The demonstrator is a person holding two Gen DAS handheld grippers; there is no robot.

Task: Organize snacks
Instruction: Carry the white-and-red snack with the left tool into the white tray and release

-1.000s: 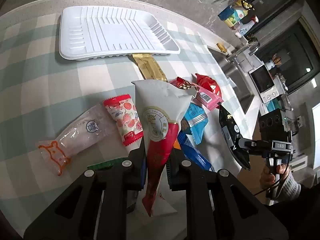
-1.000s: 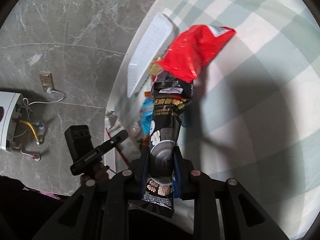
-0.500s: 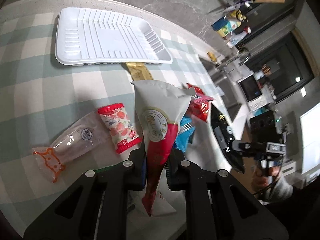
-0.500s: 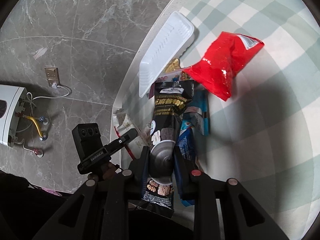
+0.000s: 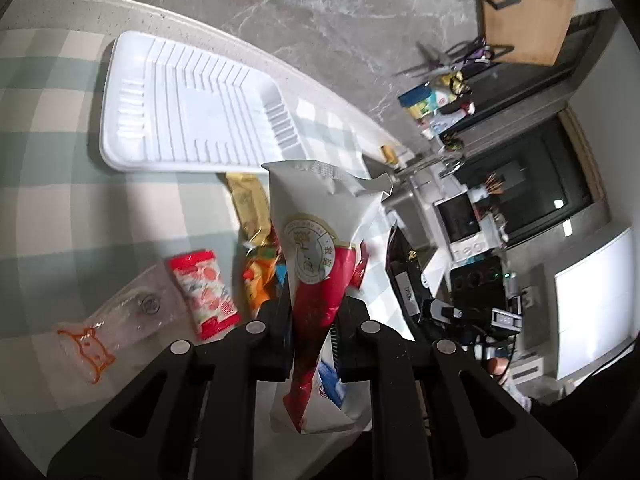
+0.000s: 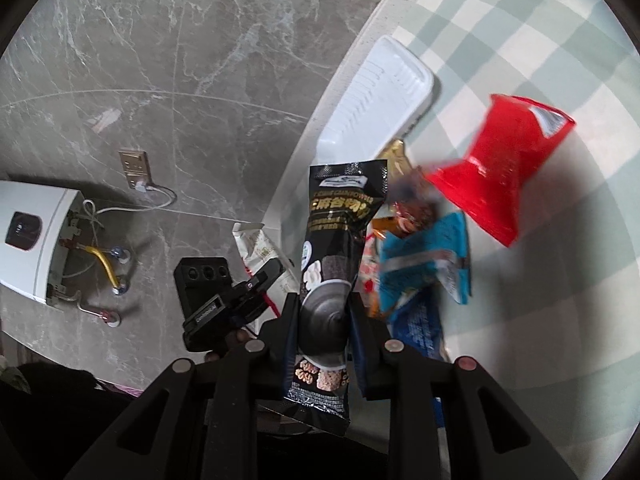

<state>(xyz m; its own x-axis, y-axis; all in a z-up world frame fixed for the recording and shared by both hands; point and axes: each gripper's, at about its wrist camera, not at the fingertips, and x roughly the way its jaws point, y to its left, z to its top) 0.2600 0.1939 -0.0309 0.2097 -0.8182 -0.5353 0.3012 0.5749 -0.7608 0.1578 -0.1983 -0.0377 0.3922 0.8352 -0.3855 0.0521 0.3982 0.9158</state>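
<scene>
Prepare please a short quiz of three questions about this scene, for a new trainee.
1. True or false: the white tray already holds several snacks.
2. Which packet does the left gripper hold?
A. the white and red packet
B. the red bag
C. the gold packet
3. Fill the gap: the right gripper is shut on the ____ packet.

Key:
1. False; the tray holds no snacks, and its bare ribbed floor is in view.
2. A
3. black
</scene>
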